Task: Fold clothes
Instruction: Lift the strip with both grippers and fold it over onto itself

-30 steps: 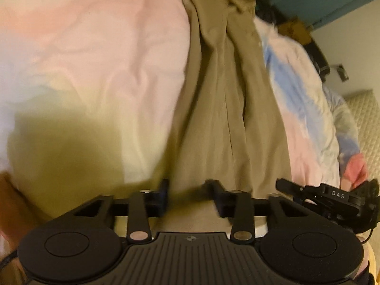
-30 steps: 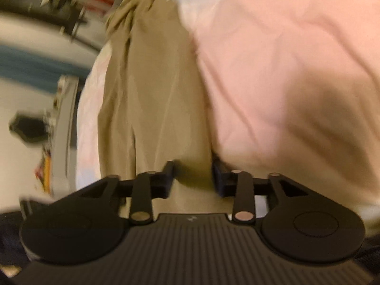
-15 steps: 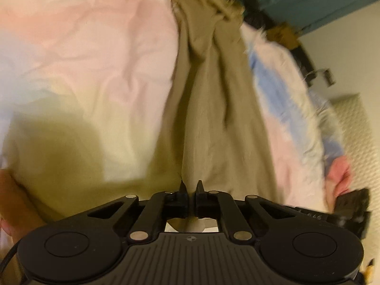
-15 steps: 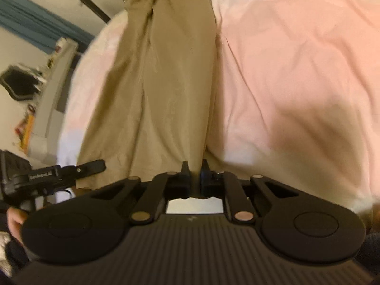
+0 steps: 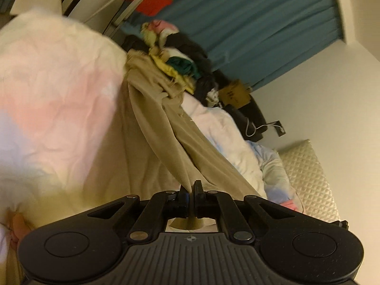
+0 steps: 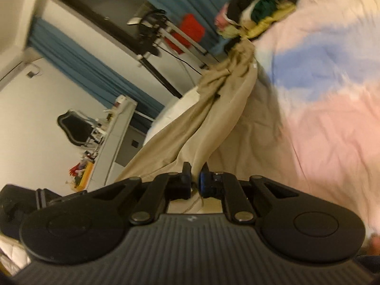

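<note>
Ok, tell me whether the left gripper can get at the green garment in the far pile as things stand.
Probably not. The left gripper is shut on the beige garment, which stretches toward the pile; the green garment sits wedged among other clothes at the bed's far end.

Left gripper and right gripper, open a second ago, now clamped on trousers. Near end raised off duvet; cloth hangs taut toward clothes pile.

tan trousers, near end lifted and taut, far end bunched on the pastel bedspread.
</note>
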Tool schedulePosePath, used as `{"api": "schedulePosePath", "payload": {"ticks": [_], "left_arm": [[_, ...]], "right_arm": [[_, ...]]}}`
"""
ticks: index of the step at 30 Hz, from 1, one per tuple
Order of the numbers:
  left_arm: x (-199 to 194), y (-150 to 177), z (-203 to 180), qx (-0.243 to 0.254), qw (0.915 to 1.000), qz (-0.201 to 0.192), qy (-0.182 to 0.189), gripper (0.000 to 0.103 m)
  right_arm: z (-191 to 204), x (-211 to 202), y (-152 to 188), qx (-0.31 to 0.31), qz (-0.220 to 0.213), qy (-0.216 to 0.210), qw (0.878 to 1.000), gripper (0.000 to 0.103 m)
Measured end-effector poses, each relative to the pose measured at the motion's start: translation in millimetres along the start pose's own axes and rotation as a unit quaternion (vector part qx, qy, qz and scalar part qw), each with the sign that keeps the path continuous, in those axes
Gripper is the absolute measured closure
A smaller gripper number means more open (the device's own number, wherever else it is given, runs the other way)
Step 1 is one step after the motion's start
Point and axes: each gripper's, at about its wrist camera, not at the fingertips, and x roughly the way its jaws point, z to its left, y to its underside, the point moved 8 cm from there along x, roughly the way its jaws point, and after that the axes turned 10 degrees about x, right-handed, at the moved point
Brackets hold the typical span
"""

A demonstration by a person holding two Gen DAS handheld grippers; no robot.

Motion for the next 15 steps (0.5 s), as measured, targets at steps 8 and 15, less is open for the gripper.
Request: {"api": "schedulePosePath", "payload": {"ticks": [8, 15], "left_arm": [[-50, 77, 1, -0.022, 0.9985, 0.050, -0.007, 0.099], [-35, 55, -3, -0.019, 0.9973, 0.066, -0.027, 0.099]], "right_arm": [[-21, -29, 67, 0.008, 0.044, 0.008, 0.999, 0.093], [-35, -17, 64, 0.040, 0.038, 0.015, 0.998, 0.093]]}}
